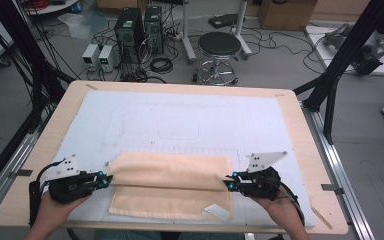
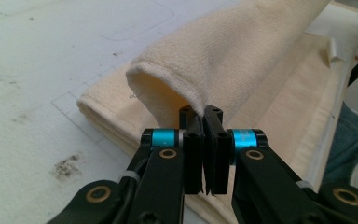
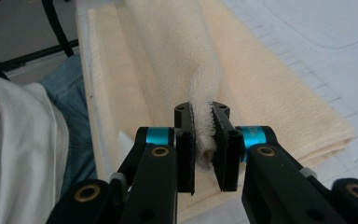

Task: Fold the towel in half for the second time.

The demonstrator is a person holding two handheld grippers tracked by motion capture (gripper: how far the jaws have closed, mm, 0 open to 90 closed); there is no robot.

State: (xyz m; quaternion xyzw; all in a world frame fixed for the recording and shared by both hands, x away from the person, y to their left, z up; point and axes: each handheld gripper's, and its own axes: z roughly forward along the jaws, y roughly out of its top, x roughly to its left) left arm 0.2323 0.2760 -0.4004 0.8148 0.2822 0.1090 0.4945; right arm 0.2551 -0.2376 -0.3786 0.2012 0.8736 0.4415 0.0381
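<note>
A cream towel [image 1: 170,182] lies near the front edge of the white mat [image 1: 180,125], its upper layer lifted and curled over the lower part. My left gripper [image 1: 107,179] is shut on the towel's left corner [image 2: 186,100], the fabric pinched between the black jaws. My right gripper [image 1: 228,184] is shut on the towel's right edge [image 3: 204,126], a thick fold showing between its jaws. The lifted layer [image 2: 242,51] arches between the two grippers. A white label [image 1: 216,211] sticks out at the towel's front right corner.
The wooden table [image 1: 300,150] carries the mat. Behind it on the floor stand a round stool [image 1: 219,47], computer towers [image 1: 130,27], power supplies [image 1: 100,55] and cables. Black frame posts [image 1: 340,65] flank the table. The person's jeans [image 3: 74,107] show below the front edge.
</note>
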